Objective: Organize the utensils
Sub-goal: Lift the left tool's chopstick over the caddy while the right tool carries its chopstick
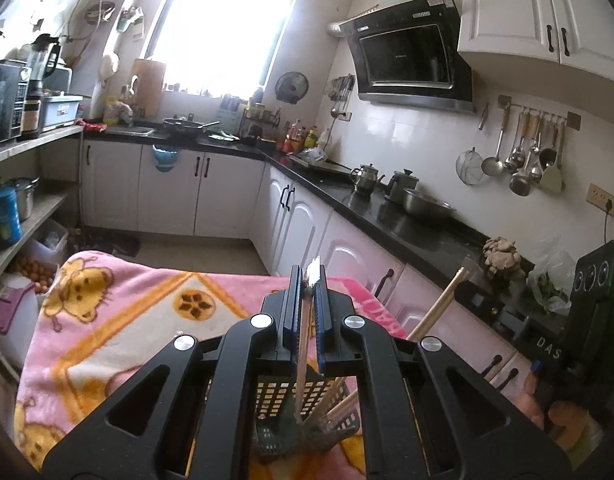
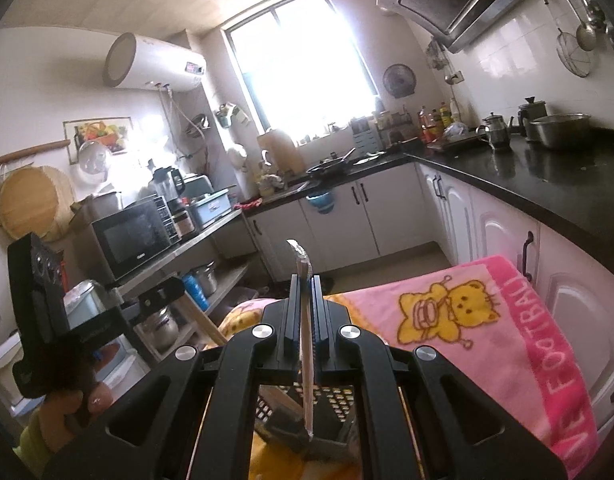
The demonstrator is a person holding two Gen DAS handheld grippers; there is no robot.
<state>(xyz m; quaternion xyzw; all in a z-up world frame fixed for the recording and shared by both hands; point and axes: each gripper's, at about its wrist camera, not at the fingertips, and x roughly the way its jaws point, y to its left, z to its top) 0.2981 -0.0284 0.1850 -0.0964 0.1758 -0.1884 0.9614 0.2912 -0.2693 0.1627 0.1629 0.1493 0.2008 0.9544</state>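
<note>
My left gripper (image 1: 309, 280) is shut on a wrapped pair of chopsticks (image 1: 305, 344), held upright with its lower end inside a black perforated utensil basket (image 1: 303, 404). More chopsticks (image 1: 335, 404) lean in that basket. My right gripper (image 2: 305, 284) is shut on another wrapped pair of chopsticks (image 2: 305, 360), also upright, its lower end over the same basket (image 2: 331, 404). The right gripper with its chopsticks (image 1: 439, 304) shows at the right of the left wrist view. The left gripper body (image 2: 47, 312) shows at the left of the right wrist view.
The basket stands on a pink cartoon blanket (image 1: 119, 320) over a table. A black countertop (image 1: 387, 208) with kettles and a steel bowl (image 1: 427, 204) runs along the right. Shelves with a microwave (image 2: 131, 236) and pots stand on the left.
</note>
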